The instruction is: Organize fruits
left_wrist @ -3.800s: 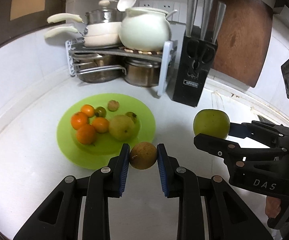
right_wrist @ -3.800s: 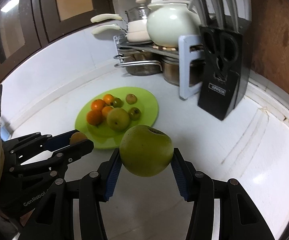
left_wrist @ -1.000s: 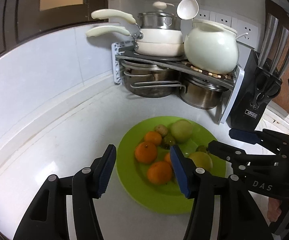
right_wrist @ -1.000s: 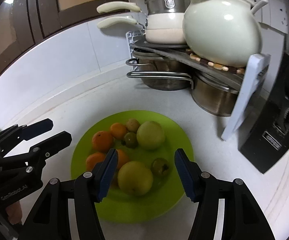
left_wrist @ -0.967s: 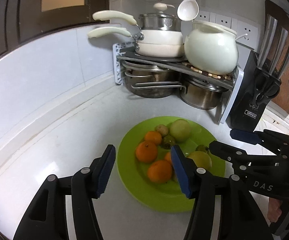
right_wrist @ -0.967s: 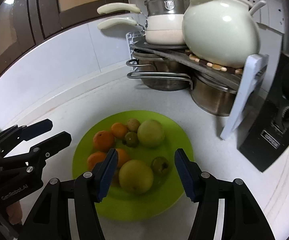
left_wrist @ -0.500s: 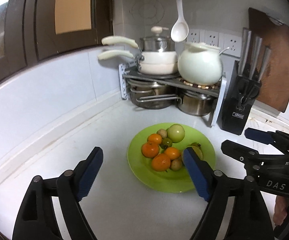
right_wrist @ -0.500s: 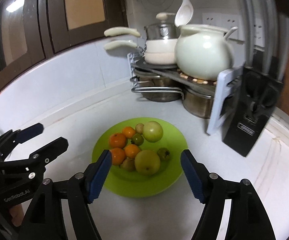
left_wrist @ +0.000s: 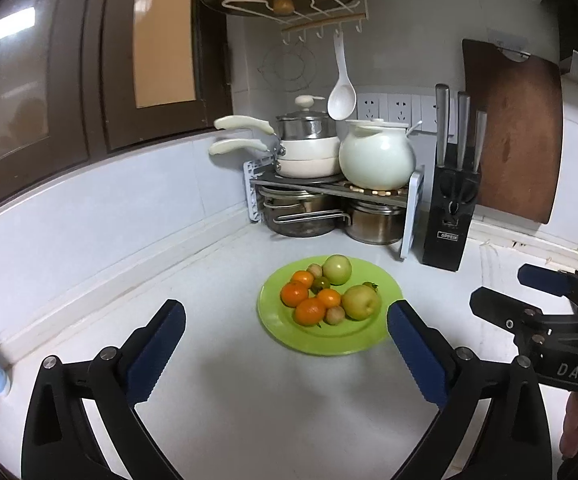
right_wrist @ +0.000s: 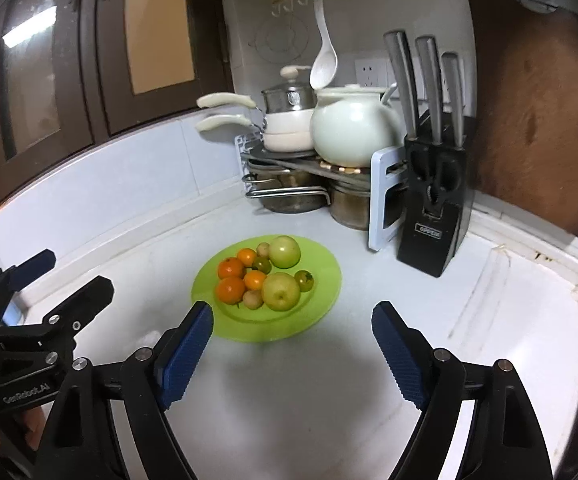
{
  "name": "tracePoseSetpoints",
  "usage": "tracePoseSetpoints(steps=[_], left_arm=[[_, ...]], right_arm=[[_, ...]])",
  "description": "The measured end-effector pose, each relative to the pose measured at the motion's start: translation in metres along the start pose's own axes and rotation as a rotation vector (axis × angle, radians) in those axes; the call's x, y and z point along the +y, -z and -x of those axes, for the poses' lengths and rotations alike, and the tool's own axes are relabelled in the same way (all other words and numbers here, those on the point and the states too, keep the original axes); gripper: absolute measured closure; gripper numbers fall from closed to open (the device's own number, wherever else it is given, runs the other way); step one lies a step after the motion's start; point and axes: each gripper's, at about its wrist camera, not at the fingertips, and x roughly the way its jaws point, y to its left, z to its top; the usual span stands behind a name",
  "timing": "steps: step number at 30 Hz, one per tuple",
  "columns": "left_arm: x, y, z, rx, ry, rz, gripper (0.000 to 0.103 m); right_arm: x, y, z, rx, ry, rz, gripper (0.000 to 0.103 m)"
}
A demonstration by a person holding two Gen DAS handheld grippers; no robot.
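Hovering over the white countertop (left_wrist: 217,392), left gripper (left_wrist: 285,344) and right gripper (right_wrist: 291,338) both hold their blue-padded jaws wide apart, nothing between them. Round lime-green plastic plate (left_wrist: 353,340) lies ahead of both, carrying every fruit in view: orange mandarins (left_wrist: 295,293), two yellow-green apples (right_wrist: 281,291), small brown and green fruits. Right gripper looks nearer the plate. Round fruit, no long axis or heading to read; task appears finished.

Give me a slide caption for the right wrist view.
Right tool open and empty above the counter, green plate of oranges and apples ahead.
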Motion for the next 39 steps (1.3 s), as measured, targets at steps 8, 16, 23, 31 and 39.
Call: tracePoseSetpoints(steps=[8, 16, 23, 31, 39], left_arm=[[-0.021, 0.021, 0.057, -0.023, -0.024, 0.028, 0.000], [-0.032, 0.038, 0.099, -0.014, -0.038, 0.042, 0.000], [-0.039, 0.051, 0.131, 0.002, -0.041, 0.040, 0.000], [-0.049, 0.064, 0.157, 0.003, -0.055, 0.021, 0.000], [-0.055, 0.070, 0.176, -0.011, -0.057, 0.024, 0.000]], right_arm=[[-0.009, 0.021, 0.051, -0.018, -0.028, 0.031, 0.019], [-0.009, 0.044, 0.097, -0.033, -0.040, 0.065, 0.016], [-0.010, 0.062, 0.124, -0.035, -0.067, 0.066, 0.016], [-0.012, 0.078, 0.149, -0.035, -0.094, 0.077, 0.015], [-0.013, 0.084, 0.166, -0.045, -0.110, 0.081, 0.015]])
